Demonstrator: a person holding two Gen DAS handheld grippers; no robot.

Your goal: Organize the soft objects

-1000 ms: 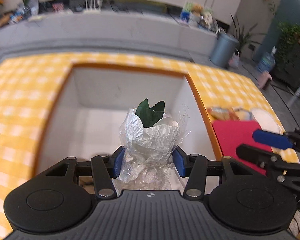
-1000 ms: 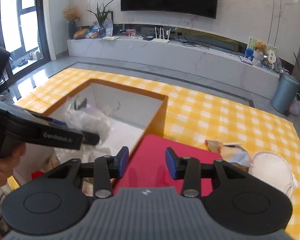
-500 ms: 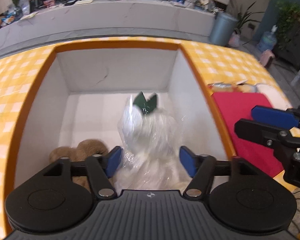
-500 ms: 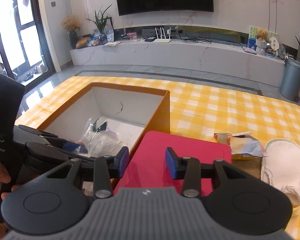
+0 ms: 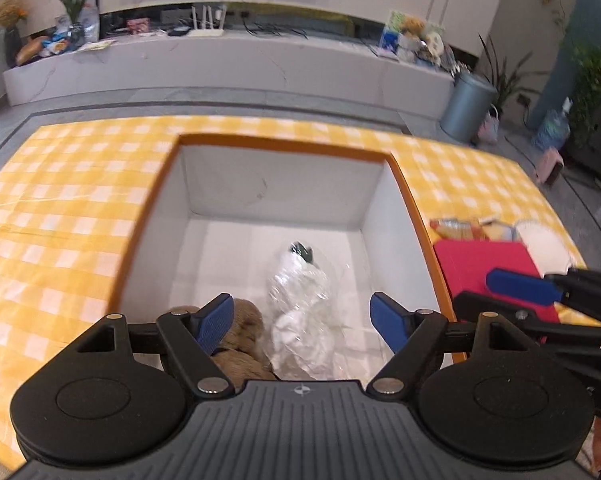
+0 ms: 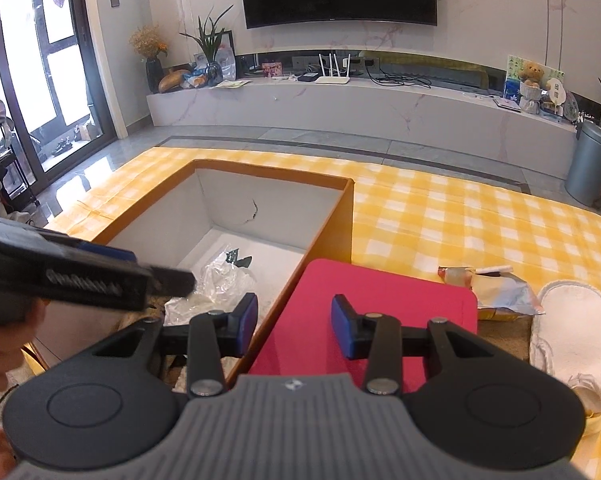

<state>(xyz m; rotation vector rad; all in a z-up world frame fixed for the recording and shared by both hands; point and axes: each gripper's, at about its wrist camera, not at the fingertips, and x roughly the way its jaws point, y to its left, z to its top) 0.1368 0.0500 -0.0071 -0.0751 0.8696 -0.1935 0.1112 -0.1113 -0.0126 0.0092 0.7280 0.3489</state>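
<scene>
A white wrapped bundle with a green leaf tip (image 5: 300,304) lies on the floor of the orange-rimmed box (image 5: 284,148), beside a brown plush toy (image 5: 240,344). My left gripper (image 5: 302,322) is open and empty above them. The bundle also shows in the right wrist view (image 6: 216,284). My right gripper (image 6: 294,330) is open and empty above the box's right rim and a red pad (image 6: 384,316). The right gripper's fingers (image 5: 520,286) show in the left wrist view over the red pad (image 5: 488,264).
A white slipper (image 6: 572,332) and a crumpled snack packet (image 6: 496,290) lie right of the red pad on the yellow checked cloth (image 6: 480,216). The box (image 6: 328,220) has tall white inner walls. A hand holds the left gripper (image 6: 80,276) at the left edge.
My left gripper has opened and let go of the wrapped bundle, which now lies in the box. The left gripper has lifted. The right gripper has stayed over the red pad.
</scene>
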